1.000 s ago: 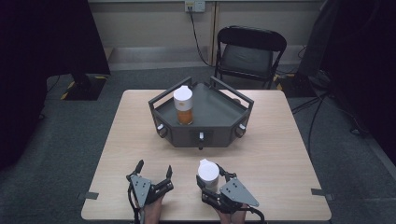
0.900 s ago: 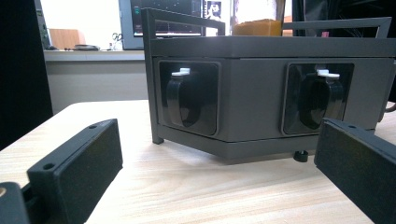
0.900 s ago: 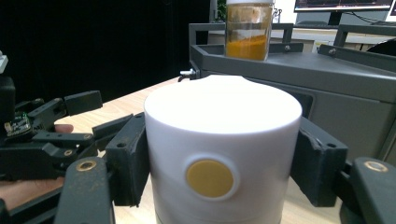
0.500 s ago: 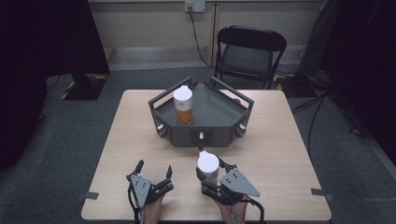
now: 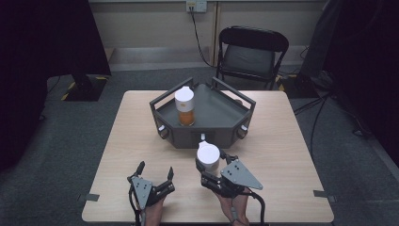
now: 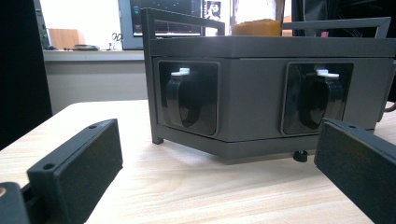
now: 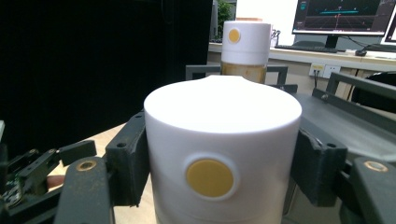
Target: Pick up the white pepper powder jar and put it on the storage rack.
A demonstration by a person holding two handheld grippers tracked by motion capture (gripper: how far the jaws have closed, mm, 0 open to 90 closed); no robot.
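Observation:
My right gripper [image 5: 210, 168] is shut on a white-capped bottle [image 5: 208, 157], held upright just in front of the dark grey tray [image 5: 221, 115]. In the right gripper view the bottle's white cap [image 7: 223, 154], with its yellow dot, sits clamped between the two black jaws. A second white-capped bottle with orange contents [image 5: 185, 106] stands inside the tray at its left; it rises behind the held cap as the far bottle [image 7: 245, 46]. My left gripper [image 5: 154, 171] rests open near the table's front edge, facing the tray's front wall [image 6: 252, 93], nothing between its pads [image 6: 79, 165].
The tray sits at the middle back of the light wooden table [image 5: 291, 141]. Its front wall has two recessed black knobs [image 6: 184, 95]. A black folding chair [image 5: 249, 54] stands behind the table. Dark curtains hang at both sides.
My right gripper has carried the bottle forward, away from the table's front edge and up close to the tray's front. The left gripper has stayed put.

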